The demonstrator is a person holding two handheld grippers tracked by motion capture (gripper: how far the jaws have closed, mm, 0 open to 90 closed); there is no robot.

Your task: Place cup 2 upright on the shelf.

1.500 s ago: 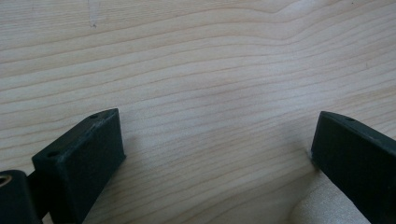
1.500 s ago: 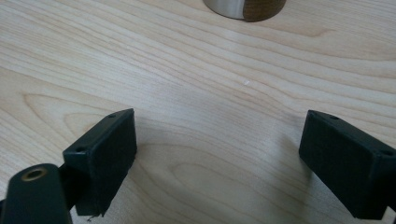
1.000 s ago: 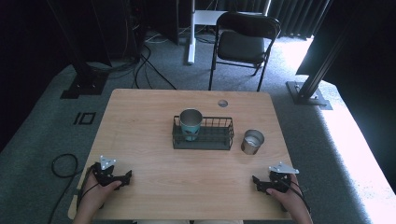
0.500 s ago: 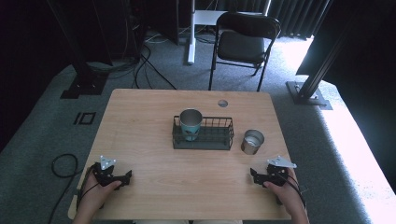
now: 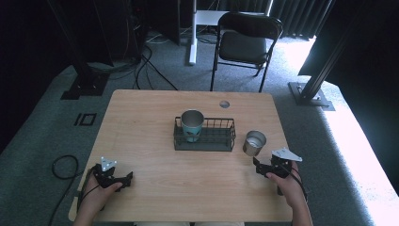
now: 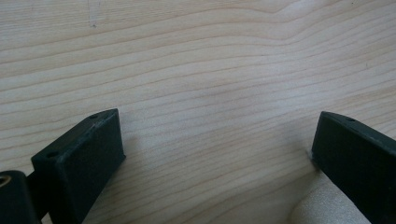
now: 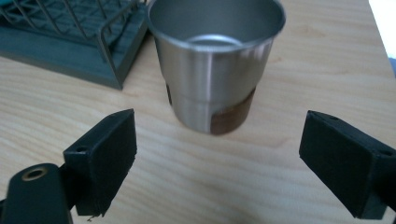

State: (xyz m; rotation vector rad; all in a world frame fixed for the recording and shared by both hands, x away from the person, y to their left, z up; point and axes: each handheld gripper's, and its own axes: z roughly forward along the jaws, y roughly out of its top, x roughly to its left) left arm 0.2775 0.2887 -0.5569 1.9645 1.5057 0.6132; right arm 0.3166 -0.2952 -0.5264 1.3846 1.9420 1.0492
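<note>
Right now the right gripper (image 5: 261,166) is lined up on the steel cup (image 5: 254,142) that stands upright on the worktop (image 5: 141,122), just beside the right end of the wire basket (image 5: 205,140). In the right gripper view the cup (image 7: 215,60) sits ahead of and between the two fingers (image 7: 107,154), which are spread wide apart, wider than the cup, with nothing between them yet. The cup looks empty, with a darker band near its foot.

The step in hand appears to be the approach to this cup. As a judgement, the next move calls for pushing the gripper forward and level until the fingers flank the cup's wall, then closing them around its middle without knocking it into the basket close by.

The left gripper (image 5: 123,179) rests low on the near left part of the worktop, well apart from everything else. In its own view the fingers (image 6: 88,154) are likewise wide apart over bare wood, holding nothing; a pale patch at the lower right corner may be part of the hand, though it is too cropped to be sure.

Counted: two cups, the steel one on the worktop and a teal one (image 5: 192,124) standing upright in the left end of the basket; one basket; two grippers; one folding chair (image 5: 248,37) beyond the far edge.
</note>
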